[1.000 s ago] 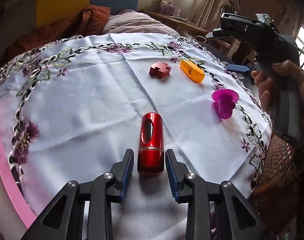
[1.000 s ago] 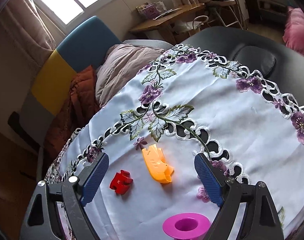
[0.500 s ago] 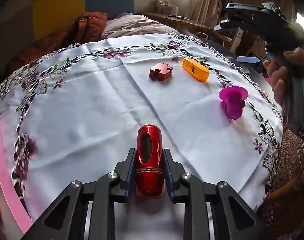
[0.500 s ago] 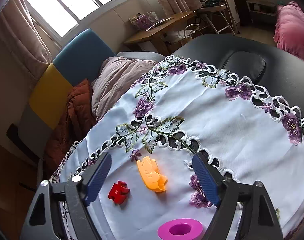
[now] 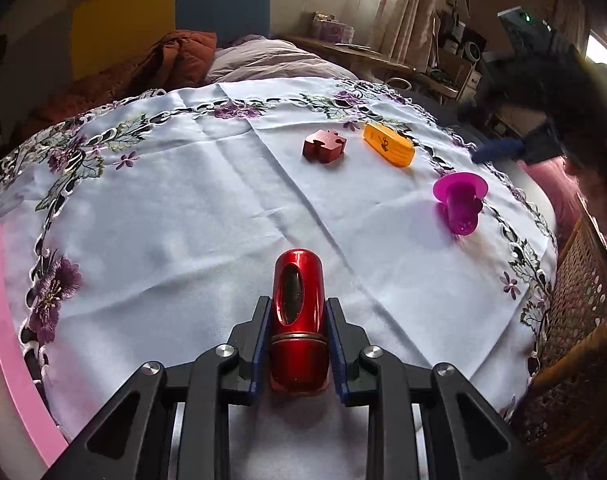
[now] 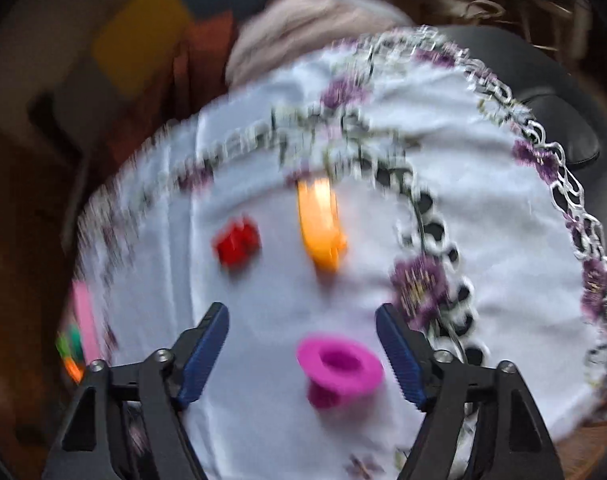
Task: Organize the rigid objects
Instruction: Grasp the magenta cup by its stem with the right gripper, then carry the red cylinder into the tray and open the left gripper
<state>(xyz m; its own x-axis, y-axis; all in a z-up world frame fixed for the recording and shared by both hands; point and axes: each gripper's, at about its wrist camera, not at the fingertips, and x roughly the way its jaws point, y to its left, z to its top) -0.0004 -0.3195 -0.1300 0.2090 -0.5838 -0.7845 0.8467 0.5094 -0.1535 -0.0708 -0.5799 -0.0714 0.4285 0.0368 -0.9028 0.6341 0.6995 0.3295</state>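
Since a second earlier, left jaws had closed from either side of the glossy red metal cylinder [image 5: 299, 322] onto it; both blue pads [image 5: 258, 344] now pressed its flanks near the banded end. Left gripper [image 5: 297, 344] held it low over the white embroidered tablecloth [image 5: 183, 216]; whether it was lifted clear or resting on the cloth could not be told.

Right gripper [image 6: 303, 356] had tipped downward and its jaws had just been closing somewhat, yet stood wide, with the magenta flanged plastic cup [image 6: 337, 368] between them and neither pad touching it. Right view heavily blurred.

Farther out on the cloth: red wooden jigsaw-shaped block [image 5: 323, 146] and orange oblong plastic piece [image 5: 389, 145], near each other, well apart from the cylinder. Woven wicker basket [image 5: 575, 320] at the table's right edge.

Risks, judged: smooth rounded cylinder gripped near one end could pivot or slip on lifting. Cup stood off-centre toward one pad; closing might tip it by the flange.
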